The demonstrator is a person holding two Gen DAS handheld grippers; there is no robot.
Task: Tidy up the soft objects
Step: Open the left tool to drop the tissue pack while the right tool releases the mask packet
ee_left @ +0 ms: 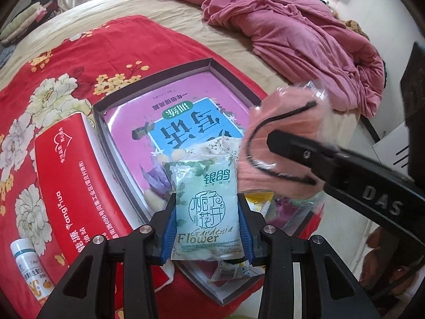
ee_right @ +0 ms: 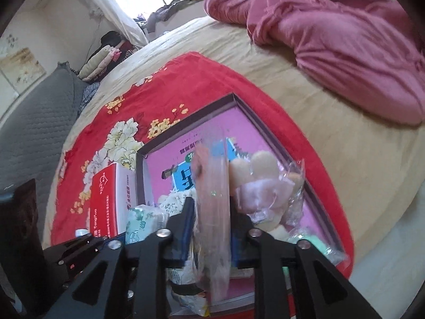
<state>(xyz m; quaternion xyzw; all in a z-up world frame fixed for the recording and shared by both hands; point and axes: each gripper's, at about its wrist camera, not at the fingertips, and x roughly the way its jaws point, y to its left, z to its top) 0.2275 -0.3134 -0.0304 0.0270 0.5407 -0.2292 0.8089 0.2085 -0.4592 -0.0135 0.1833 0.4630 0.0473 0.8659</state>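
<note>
My left gripper [ee_left: 207, 202] is shut on a pale green tissue pack [ee_left: 207, 212] printed "Gardenia Flower", held upright over the near part of a shallow dark-rimmed box [ee_left: 212, 62]. A pink book [ee_left: 172, 101] lies in the box. My right gripper [ee_right: 211, 204] is open over the same box, and a pink soft item in a clear bag [ee_right: 212, 186] hangs blurred between its fingers. From the left wrist, that pink bag [ee_left: 287, 111] sits at the tip of the right gripper's finger [ee_left: 305, 154]. More bagged plush pieces [ee_right: 265, 183] lie in the box.
The box rests on a red floral cloth [ee_left: 53, 79] spread over a beige bed. A red tissue box [ee_left: 71, 180] stands left of it, with a white bottle [ee_left: 26, 260] nearer me. A crumpled pink quilt [ee_left: 292, 26] fills the far right. A grey cushion [ee_right: 39, 122] lies at the left.
</note>
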